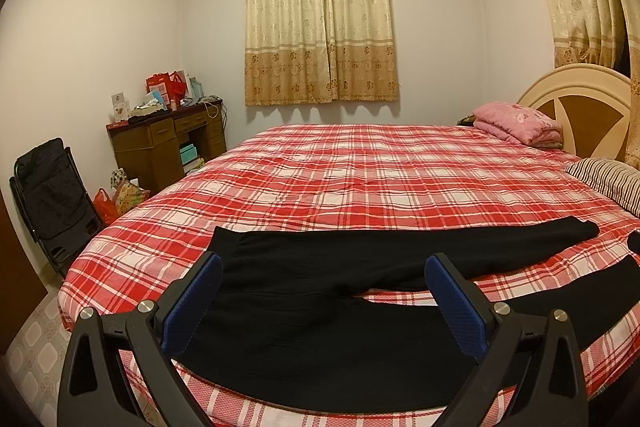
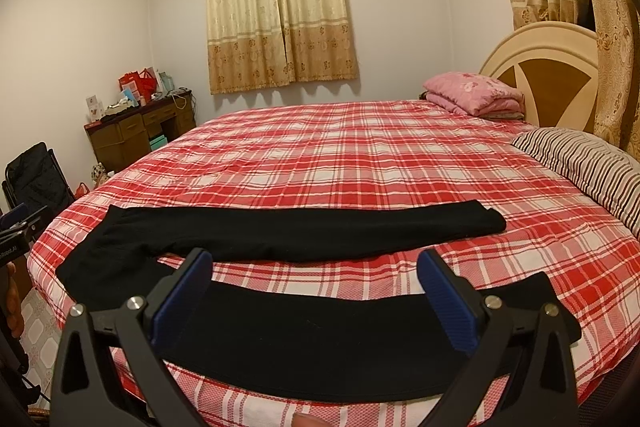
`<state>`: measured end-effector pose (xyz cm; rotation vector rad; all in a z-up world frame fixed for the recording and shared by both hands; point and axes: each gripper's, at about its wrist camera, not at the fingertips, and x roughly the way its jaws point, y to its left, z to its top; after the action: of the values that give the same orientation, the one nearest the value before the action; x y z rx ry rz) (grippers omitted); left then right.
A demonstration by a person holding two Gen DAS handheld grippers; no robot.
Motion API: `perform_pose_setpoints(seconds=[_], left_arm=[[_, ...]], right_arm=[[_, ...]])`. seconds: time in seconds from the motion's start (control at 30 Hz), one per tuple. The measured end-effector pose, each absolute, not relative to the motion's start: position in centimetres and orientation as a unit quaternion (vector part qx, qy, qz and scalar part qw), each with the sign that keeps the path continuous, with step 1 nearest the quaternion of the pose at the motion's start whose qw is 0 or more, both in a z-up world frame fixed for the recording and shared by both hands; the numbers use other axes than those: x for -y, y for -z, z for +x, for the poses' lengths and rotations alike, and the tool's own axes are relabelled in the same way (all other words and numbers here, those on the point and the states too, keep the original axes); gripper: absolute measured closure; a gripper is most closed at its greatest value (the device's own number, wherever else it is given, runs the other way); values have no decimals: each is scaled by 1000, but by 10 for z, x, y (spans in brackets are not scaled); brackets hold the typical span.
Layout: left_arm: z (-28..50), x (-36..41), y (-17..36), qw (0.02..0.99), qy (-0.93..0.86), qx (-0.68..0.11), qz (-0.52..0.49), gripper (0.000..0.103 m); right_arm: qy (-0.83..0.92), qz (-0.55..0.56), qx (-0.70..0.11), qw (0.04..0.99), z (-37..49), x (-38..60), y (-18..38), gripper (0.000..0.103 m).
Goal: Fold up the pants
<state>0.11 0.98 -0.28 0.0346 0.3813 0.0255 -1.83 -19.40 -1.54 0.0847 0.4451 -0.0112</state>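
Black pants (image 1: 320, 315) lie spread flat on the red plaid bed (image 1: 340, 179), waist to the left, both legs running right and apart. My left gripper (image 1: 324, 263) is open and empty, held above the waist and crotch area near the bed's front edge. My right gripper (image 2: 316, 259) is open and empty, above the near leg (image 2: 320, 339); the far leg (image 2: 300, 231) lies beyond it. The left gripper's body (image 2: 16, 231) shows at the left edge of the right wrist view.
A striped pillow (image 2: 580, 167) and a folded pink quilt (image 2: 476, 95) lie at the headboard (image 2: 540, 67) on the right. A cluttered wooden desk (image 1: 168, 143) and a black folding chair (image 1: 52, 195) stand left of the bed. Curtains (image 1: 320, 23) hang behind.
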Motion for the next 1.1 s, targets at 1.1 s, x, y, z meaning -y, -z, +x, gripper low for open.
perform_pose_setpoints(seconds=[1.1], left_arm=[[106,-117,49,964,-76,-253,26,1]], right_arm=[[14,45,-273,961,5,200,47,0]])
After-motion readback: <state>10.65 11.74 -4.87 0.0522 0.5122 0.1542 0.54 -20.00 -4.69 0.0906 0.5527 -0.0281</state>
